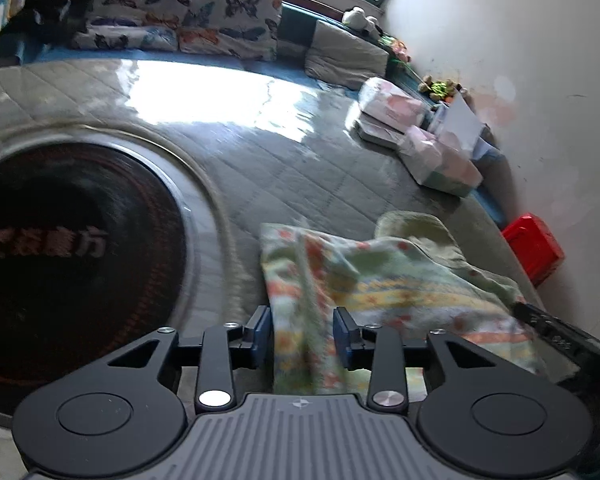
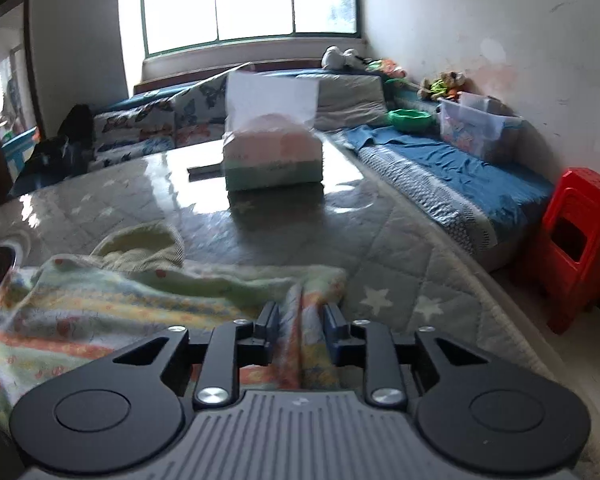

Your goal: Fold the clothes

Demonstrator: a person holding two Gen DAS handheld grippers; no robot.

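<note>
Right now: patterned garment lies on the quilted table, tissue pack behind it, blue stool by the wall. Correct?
Not quite: the stool is red, not blue, as the right wrist view shows. The patterned garment does lie on the quilted table, with the tissue pack behind it.

daylight was the only light source, pouring in through the window [image 2: 248,0] at the back, which was blown out to pure white in the right wrist view. it threw a big patch of glare across the glossy tabletop [image 1: 204,92], washing out the quilted pattern there. the near ends of both views sat much dimmer, and the tissue pack [image 2: 272,156] cast a soft shadow toward the camera. heavy fisheye bending curved the walls and darkened the corners. the patterned garment [image 1: 364,276] looked smeared with motion blur, and so did the dark round panel [image 1: 72,240].
</note>
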